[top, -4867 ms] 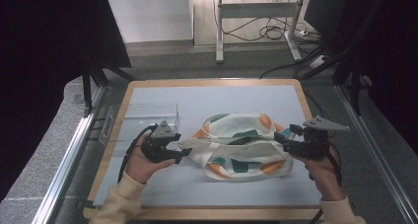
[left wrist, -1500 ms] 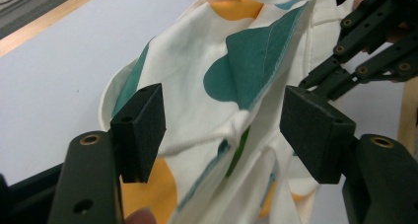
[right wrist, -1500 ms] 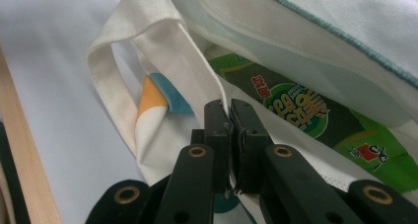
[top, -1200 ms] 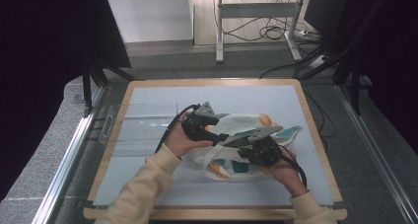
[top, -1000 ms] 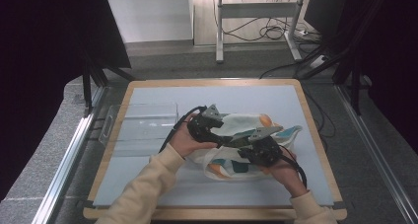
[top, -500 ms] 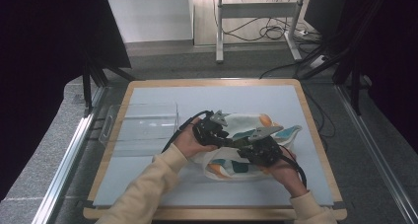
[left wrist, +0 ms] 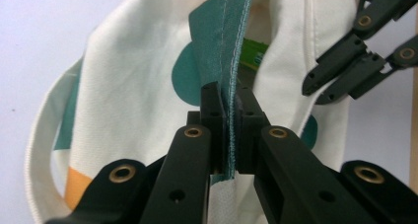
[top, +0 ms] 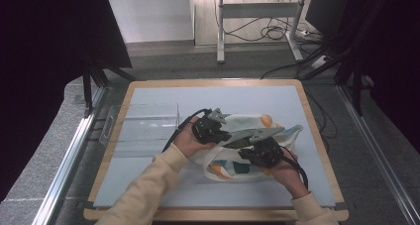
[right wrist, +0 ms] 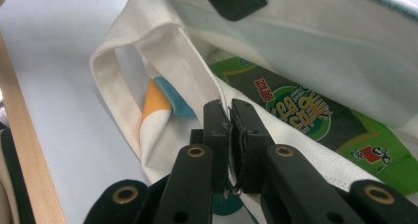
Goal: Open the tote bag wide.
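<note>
A: Cotton bag [top: 247,145] lies mid-desk [top: 163,190], cream with teal and orange patches. Left gripper [left wrist: 227,98] has just been closing; its fingers [left wrist: 213,105] now pinch the teal-edged rim. Right gripper [right wrist: 227,116] is clamped on the opposite cream rim.

B: Advice: draw the two rims apart evenly, level, so the mouth opens without the cloth slipping.

A: Green packet [right wrist: 296,110] sits inside, partly under cloth. Its full shape is hidden. Clear tray [top: 143,128] stands left of the bag.
</note>
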